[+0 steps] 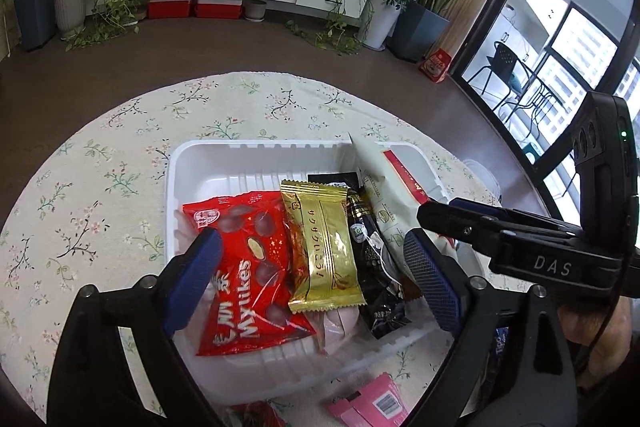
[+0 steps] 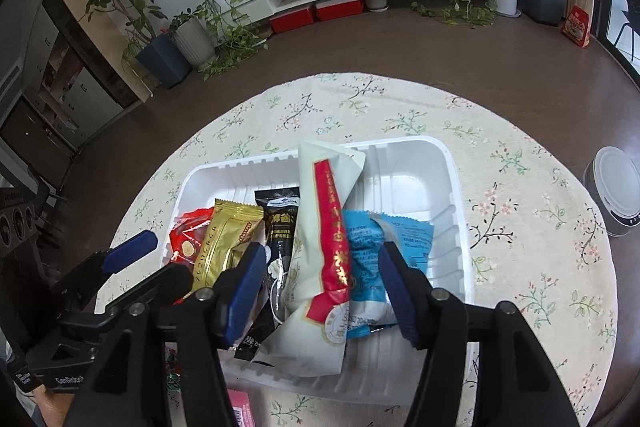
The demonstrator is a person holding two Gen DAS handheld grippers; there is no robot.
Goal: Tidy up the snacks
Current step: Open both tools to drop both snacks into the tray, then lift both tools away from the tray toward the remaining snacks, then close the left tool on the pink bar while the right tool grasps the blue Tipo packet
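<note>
On floral worktop (image 2: 520, 131), white tray (image 2: 448, 163) filled with packets. Right claw (image 2: 322, 285) spread apart, straddling white-and-red pouch (image 2: 320, 227), no grip seen. Left claw (image 1: 316, 279) likewise parted above gold wafer packet (image 1: 326, 247). Pouch long axis run near-to-far, far end propped on tray's far rim. Closure best made mid-pouch, blue packet (image 2: 400, 239) on right avoided.

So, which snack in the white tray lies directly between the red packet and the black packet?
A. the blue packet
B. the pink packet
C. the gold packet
C: the gold packet overlaps the red packet on one side and the black packet on the other, inside the white tray.
</note>
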